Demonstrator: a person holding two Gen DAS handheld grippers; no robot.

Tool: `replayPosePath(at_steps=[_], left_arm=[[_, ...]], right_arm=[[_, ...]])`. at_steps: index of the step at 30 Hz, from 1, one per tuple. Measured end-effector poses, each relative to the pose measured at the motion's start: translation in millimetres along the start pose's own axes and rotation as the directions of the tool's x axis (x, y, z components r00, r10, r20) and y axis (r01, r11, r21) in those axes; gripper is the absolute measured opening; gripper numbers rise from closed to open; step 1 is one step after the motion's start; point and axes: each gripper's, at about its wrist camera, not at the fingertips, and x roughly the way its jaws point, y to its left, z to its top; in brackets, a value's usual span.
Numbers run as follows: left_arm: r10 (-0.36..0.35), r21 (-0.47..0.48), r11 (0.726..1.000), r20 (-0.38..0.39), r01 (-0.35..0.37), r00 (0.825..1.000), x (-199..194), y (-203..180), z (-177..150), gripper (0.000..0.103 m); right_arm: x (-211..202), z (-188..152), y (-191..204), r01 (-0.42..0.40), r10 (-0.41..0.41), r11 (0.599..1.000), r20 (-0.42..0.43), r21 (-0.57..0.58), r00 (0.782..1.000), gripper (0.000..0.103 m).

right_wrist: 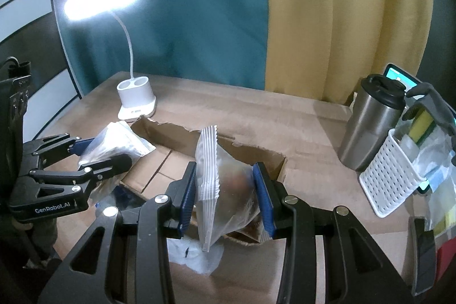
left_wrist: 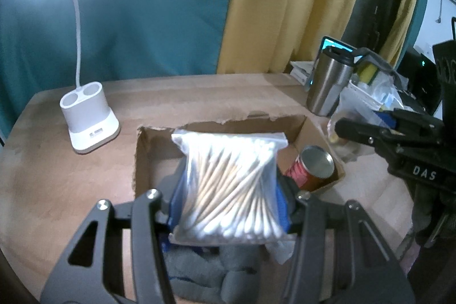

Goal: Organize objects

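Note:
My left gripper (left_wrist: 229, 204) is shut on a clear zip bag of cotton swabs (left_wrist: 230, 184) and holds it over the near end of an open cardboard box (left_wrist: 148, 158). A red can (left_wrist: 313, 167) lies in the box's right corner. The bag of swabs also shows in the right wrist view (right_wrist: 114, 144), in the left gripper (right_wrist: 99, 153). My right gripper (right_wrist: 228, 198) is shut on a clear sealed pouch (right_wrist: 222, 184) with something brown inside, held above the box's right end (right_wrist: 270, 158). The right gripper also shows in the left wrist view (left_wrist: 367, 130).
A lit white desk lamp (left_wrist: 88, 118) stands at the back left of the wooden table (left_wrist: 71, 184). A steel tumbler (right_wrist: 370, 124) and a white perforated basket (right_wrist: 390, 175) with sponges stand at the right. Grey cloth (left_wrist: 211, 275) lies below the left gripper. Curtains hang behind.

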Motion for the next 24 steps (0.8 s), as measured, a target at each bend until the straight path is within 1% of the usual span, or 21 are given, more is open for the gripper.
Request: replayPosePath(at_steps=[10, 24], left_arm=[[0.016, -0.010, 1.000, -0.020, -0.016, 1.000, 22.9, -1.6, 10.9, 0.052], [0.046, -0.041, 0.998, -0.073, -0.049, 0.996, 57.8, -0.9, 12.1, 0.052]], right_arm=[[14.6, 7.3, -19.1, -0.011, 0.011, 1.000, -0.007, 0.006, 1.000, 0.041], [44.1, 13.6, -35.8, -0.055, 0.054, 0.998, -0.029, -0.019, 0.998, 0.041]])
